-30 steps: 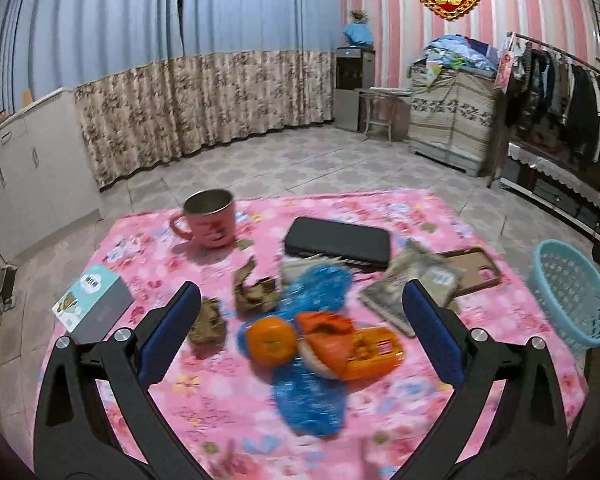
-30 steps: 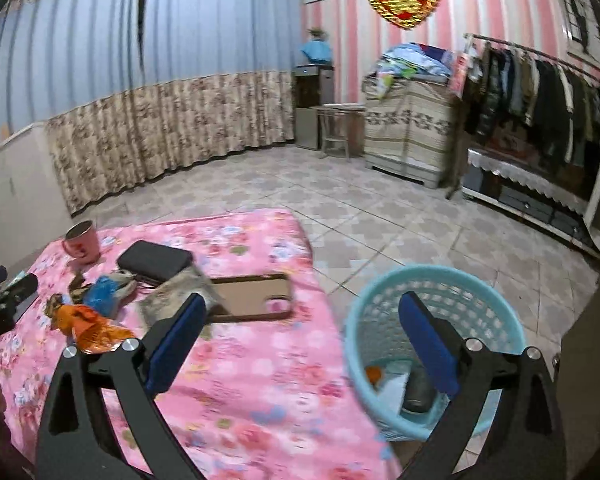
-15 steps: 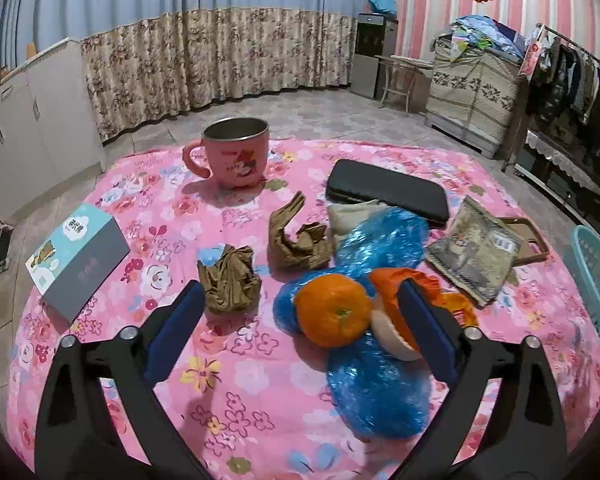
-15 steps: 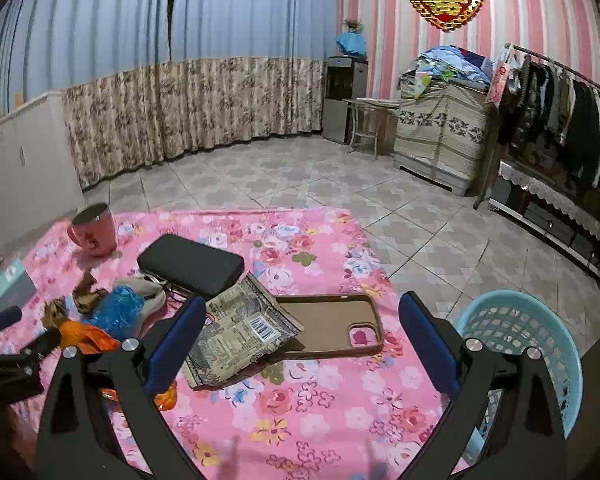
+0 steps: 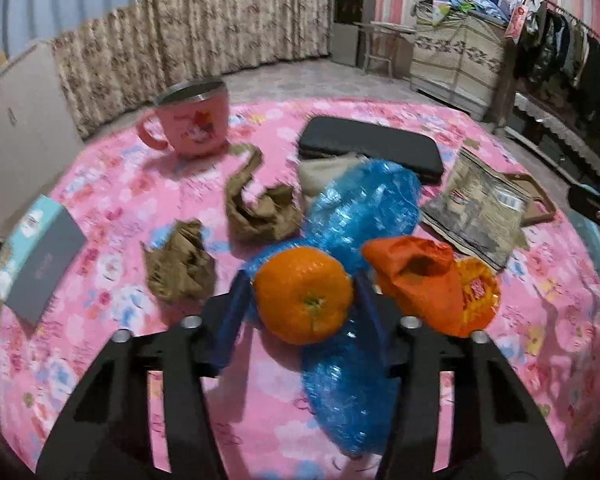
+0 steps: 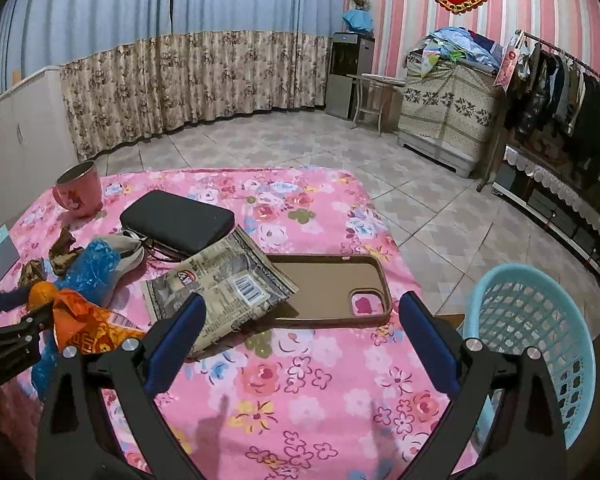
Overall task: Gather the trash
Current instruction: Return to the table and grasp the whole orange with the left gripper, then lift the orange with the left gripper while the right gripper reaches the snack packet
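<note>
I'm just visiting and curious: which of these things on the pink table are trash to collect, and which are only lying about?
Likely for the job:
- blue plastic wrap
- orange wrapper
- brown crumpled papers
- printed packet
- basket

Lying about:
- mug
- black case
- phone case
- box

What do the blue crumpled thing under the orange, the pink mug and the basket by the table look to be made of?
Blue wrapper: thin plastic film, probably; glossy, crinkled, partly see-through. Pink mug: looks like plastic outside with a steel liner; the rim and inside shine grey and metallic. Basket: moulded plastic, pale blue, smooth lattice wall.
</note>
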Available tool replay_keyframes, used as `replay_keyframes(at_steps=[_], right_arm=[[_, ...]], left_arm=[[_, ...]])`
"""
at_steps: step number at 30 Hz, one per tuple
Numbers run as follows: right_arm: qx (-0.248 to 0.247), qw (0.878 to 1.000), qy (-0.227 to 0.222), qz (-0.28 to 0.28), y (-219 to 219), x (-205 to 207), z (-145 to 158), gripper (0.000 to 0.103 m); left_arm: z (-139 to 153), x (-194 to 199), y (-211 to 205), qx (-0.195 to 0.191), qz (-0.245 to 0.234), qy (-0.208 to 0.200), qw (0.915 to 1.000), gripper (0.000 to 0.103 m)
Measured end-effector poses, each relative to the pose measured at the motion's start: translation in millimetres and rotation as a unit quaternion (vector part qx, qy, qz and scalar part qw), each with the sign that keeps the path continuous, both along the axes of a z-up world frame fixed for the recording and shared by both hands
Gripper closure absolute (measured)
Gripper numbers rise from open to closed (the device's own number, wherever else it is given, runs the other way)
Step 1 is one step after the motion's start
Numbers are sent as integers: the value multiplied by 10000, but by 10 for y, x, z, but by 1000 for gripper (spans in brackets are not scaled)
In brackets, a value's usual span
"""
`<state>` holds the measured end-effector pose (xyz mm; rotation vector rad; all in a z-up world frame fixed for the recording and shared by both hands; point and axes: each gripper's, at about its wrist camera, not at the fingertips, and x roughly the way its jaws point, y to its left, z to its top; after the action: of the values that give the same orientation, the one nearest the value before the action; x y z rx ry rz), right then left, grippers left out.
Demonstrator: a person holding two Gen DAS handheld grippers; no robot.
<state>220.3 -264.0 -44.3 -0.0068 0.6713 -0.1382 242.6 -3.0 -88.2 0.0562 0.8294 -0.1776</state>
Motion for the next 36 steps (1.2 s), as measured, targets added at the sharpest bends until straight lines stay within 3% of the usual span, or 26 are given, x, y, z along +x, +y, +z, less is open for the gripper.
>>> replay_keyframes(at_steps=[15, 26, 29, 31, 36], right_arm=[[409, 9985, 329, 180, -8, 230, -259, 8], [269, 9969, 710, 215, -63, 660, -489, 9], [435, 9961, 722, 272, -119, 724, -508, 10], [451, 9955, 757, 335, -115, 760, -530, 20], [471, 9933, 843, 639, -20, 793, -581, 59]], left_arm=[[337, -114, 258, -106, 349, -419, 9985, 59], [398, -52, 402, -202, 559, -469, 9971, 59], [381, -25, 411, -257, 580, -395, 9972, 59], [380, -27, 399, -197, 558, -420, 9974, 59], [364, -26, 359, -164, 525, -425, 9976, 59]])
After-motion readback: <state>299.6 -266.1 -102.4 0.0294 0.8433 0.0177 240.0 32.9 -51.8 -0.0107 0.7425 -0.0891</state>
